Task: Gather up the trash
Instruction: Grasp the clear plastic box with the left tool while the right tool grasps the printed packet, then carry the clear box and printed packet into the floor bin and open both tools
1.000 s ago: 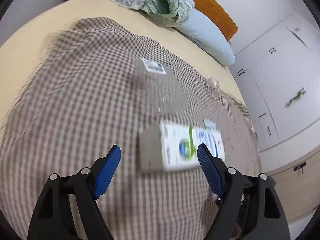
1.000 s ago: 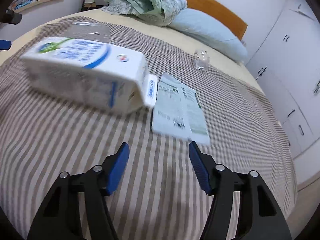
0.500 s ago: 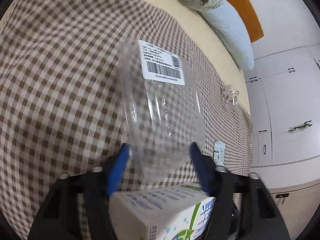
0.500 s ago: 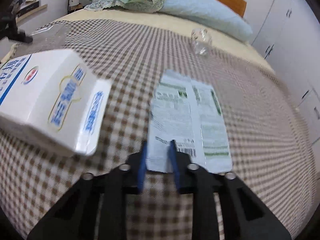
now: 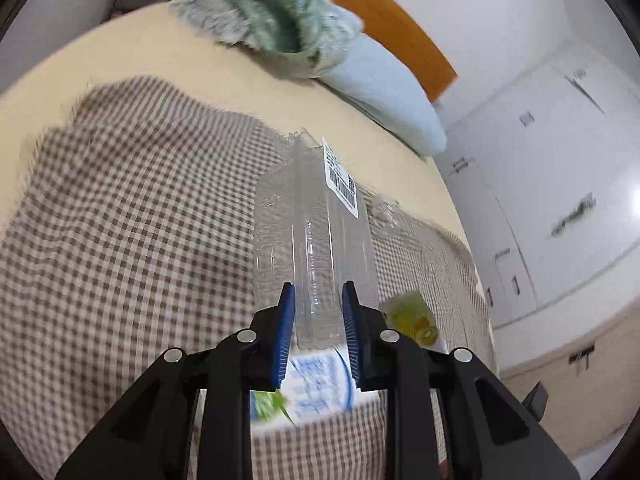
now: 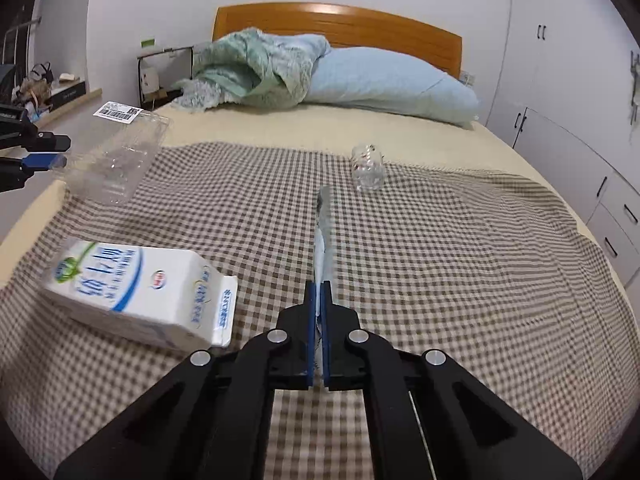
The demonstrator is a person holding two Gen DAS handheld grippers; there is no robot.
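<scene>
**Trash lifted off the checked bedspread**

The clear plastic clamshell box (image 5: 316,236), empty and bearing a barcode label, is clamped at its edge by the left gripper (image 5: 318,320) and held above the bed. The right gripper (image 6: 319,320) is pinched on a flattened paper package (image 6: 323,232), seen edge-on. A milk carton (image 6: 140,292) lies on its side on the checked cloth (image 6: 460,260); a small glass jar (image 6: 367,167) lies further back. Behind are a blue pillow (image 6: 384,80), rumpled green blanket (image 6: 256,68), wooden headboard (image 6: 340,24) and white cupboards (image 6: 560,100).
</scene>
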